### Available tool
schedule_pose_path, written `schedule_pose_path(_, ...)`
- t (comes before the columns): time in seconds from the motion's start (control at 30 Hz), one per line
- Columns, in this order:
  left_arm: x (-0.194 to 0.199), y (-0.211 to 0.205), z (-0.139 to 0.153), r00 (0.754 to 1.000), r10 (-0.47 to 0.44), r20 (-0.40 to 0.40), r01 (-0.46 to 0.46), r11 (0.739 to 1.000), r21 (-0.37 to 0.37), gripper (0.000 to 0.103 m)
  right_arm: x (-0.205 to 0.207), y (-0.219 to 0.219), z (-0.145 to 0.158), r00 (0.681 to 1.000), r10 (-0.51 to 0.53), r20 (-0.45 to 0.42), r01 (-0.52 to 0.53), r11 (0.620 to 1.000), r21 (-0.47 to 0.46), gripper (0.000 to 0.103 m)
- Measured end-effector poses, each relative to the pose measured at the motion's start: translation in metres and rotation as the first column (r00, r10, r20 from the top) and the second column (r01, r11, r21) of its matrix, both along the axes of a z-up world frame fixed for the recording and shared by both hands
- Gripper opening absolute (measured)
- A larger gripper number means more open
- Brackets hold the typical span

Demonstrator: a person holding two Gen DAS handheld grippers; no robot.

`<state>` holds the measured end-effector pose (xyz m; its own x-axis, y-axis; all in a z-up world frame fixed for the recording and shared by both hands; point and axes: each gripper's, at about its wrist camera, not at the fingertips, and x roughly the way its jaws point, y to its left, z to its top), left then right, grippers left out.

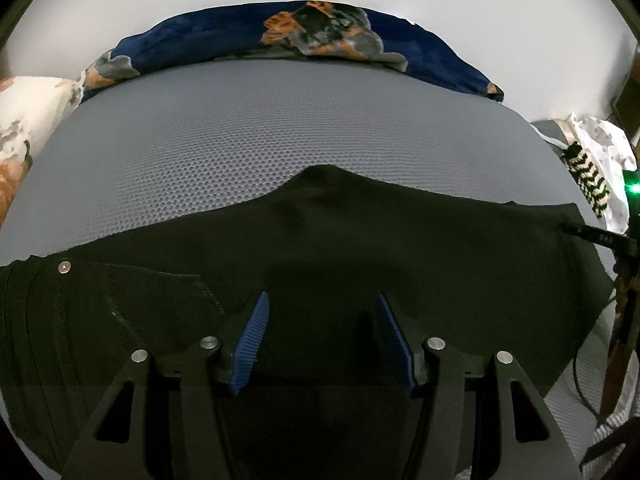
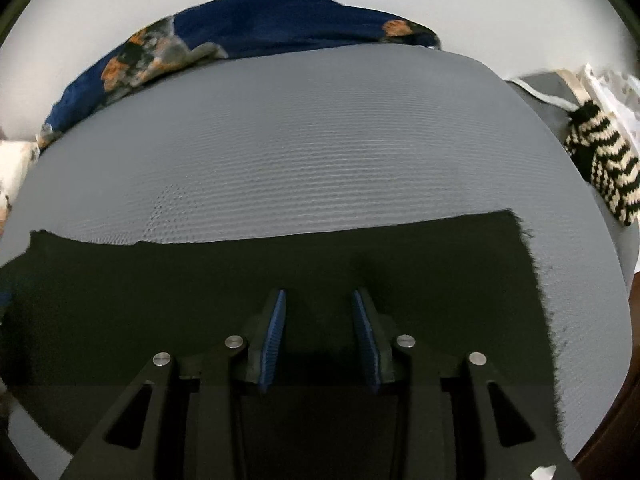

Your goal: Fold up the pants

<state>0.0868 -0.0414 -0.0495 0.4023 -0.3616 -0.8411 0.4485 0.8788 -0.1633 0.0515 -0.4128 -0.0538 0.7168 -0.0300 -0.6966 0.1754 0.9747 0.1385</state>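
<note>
Black pants (image 1: 360, 240) lie flat on a grey mesh mattress (image 1: 240, 132). In the left wrist view the waist end with a metal button (image 1: 64, 267) and a pocket is at the left. My left gripper (image 1: 322, 304) is open just above the pants, empty. In the right wrist view the pants (image 2: 200, 280) show a frayed hem (image 2: 532, 264) at the right. My right gripper (image 2: 319, 300) is open over the leg, empty. Its tip also shows at the right edge of the left wrist view (image 1: 592, 236).
A navy floral blanket (image 1: 248, 36) lies along the mattress's far edge, against a white wall. A floral pillow (image 1: 24, 120) is at the left. A black-and-cream striped knit (image 2: 604, 168) and white cloth (image 1: 600, 140) lie at the right.
</note>
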Motion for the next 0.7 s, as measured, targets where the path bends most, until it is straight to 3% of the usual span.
schedule_pose_path(0.17,-0.003,-0.018,0.004,1.0,-0.025,-0.013,0.024,1.0,-0.008,0.057,-0.021,-0.05,0.004,1.0,-0.008,0.017,0.007,0.996,0.087,0.034)
schedule_pose_path(0.33,-0.006,-0.043,0.004,0.997,-0.062,-0.038,0.062,0.998,-0.004,0.058,-0.042,-0.098,0.001,1.0,0.02,0.018,-0.024,0.977,0.214,0.043)
schedule_pose_path(0.5,-0.007,-0.062,0.003,0.995,-0.089,-0.052,0.089,0.996,0.003,0.058,-0.058,-0.147,-0.009,1.0,0.023,0.007,-0.024,0.927,0.375,0.044)
schedule_pose_path(0.7,-0.005,-0.077,0.001,0.991,-0.103,-0.089,0.103,0.995,-0.007,0.058,-0.066,-0.183,-0.027,0.999,0.032,-0.044,-0.008,0.883,0.47,0.043)
